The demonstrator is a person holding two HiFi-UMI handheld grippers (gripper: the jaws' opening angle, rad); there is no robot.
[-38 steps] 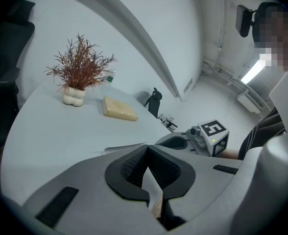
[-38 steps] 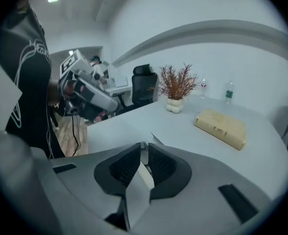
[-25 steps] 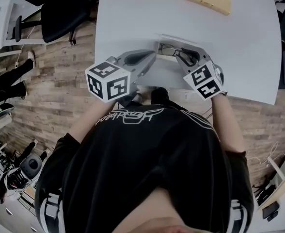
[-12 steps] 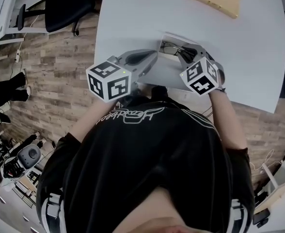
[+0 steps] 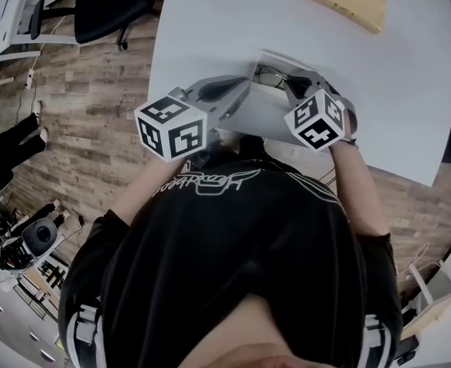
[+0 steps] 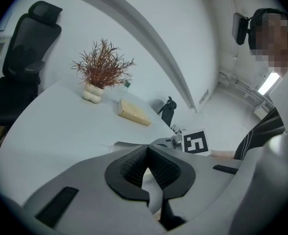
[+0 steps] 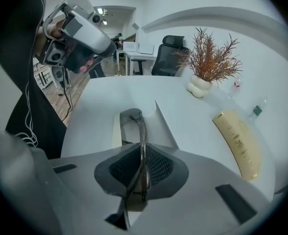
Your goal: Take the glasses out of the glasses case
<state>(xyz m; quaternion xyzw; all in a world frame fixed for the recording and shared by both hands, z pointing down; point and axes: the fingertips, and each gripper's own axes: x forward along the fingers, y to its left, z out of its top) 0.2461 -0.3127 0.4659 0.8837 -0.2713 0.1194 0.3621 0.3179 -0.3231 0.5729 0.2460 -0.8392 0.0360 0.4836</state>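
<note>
Clamping down on a thin metal arm of the glasses (image 7: 136, 126), the right gripper (image 7: 143, 170) has its jaws nearly closed, and the frame lies in the open white case (image 7: 164, 127). A crooked pull could twist the wire, let it slip, or snag the raised flap. The left gripper (image 6: 148, 153) has its jaws together beside the case; whether it pins the case, I cannot tell. The yellow box (image 7: 237, 138) and the plant (image 7: 210, 62) stand well clear.

My right gripper (image 7: 142, 153) has its jaws closed on the thin dark glasses (image 7: 143, 129). They stick out edge-on above the open white case (image 7: 164, 126) on the white table (image 7: 105, 92). Farther off are a reddish plant (image 7: 210, 58) in a pale pot and a yellow box (image 7: 237, 136).
</note>
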